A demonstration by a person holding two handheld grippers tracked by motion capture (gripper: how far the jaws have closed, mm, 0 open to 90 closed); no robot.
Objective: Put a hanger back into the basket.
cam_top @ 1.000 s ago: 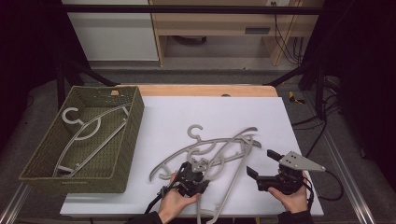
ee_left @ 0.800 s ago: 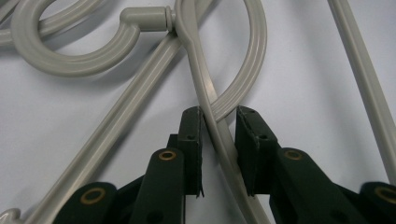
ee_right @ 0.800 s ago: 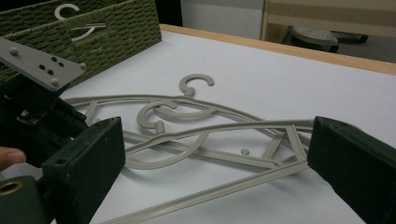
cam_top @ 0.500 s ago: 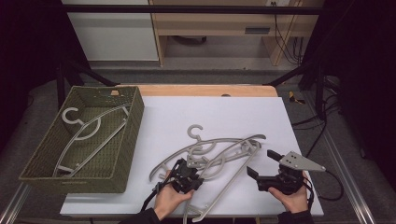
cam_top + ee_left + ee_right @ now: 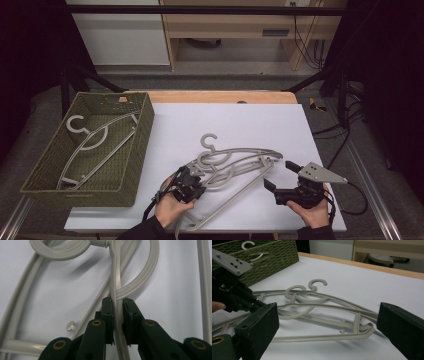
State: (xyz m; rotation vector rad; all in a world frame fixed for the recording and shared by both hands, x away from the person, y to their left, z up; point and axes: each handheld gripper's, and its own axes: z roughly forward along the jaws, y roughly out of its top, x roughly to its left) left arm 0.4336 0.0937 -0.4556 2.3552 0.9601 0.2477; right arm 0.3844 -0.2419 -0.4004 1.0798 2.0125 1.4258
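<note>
At the left of the high view a green woven basket [image 5: 131, 150] sits on the white table [image 5: 260, 125], holding one pale grey hanger [image 5: 92, 145] that lies flat along its floor, hook toward the basket's far corner (the basket's rim and that hook also peek in at the upper left of the right gripper view).

Lower centre of the high view, a tangle of hangers [image 5: 235, 165] of the same grey plastic lies on the table, their hooks overlapping near the middle of the frame. The left gripper [image 5: 191, 186] sits at the tangle's lower left end; in the left gripper view its jaws are pinching a thin upright bar of one hanger [image 5: 115, 290] in the middle of the frame, just below a curved loop.

The right gripper [image 5: 281, 179], lower right of the high view, rests just beside the tangle's right end, its jaws spread wide apart and holding nothing.
</note>
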